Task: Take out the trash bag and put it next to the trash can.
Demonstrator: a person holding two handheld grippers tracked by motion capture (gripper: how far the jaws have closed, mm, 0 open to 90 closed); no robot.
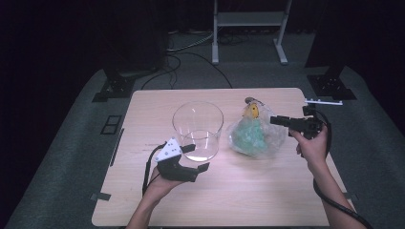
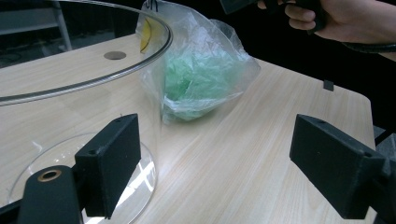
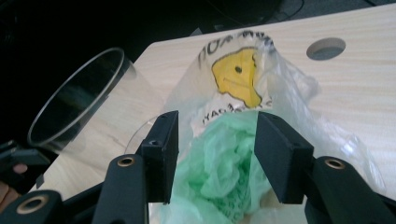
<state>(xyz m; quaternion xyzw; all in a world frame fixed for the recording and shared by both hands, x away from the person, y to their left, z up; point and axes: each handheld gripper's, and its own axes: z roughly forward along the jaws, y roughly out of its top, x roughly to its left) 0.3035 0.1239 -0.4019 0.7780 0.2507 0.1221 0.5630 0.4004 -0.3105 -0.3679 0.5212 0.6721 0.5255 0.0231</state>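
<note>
Near edge, lower left of the high view: left gripper has its fingers wide open, holding nothing, one beside the base of the glass bowl. Bowl looks empty. Right of centre: right gripper fingers part open, straddling the clear plastic bag of green stuff, not yet clamped. Bag lies on the tabletop just beside the bowl. Judgement: early; grasp and transfer remain.
</note>
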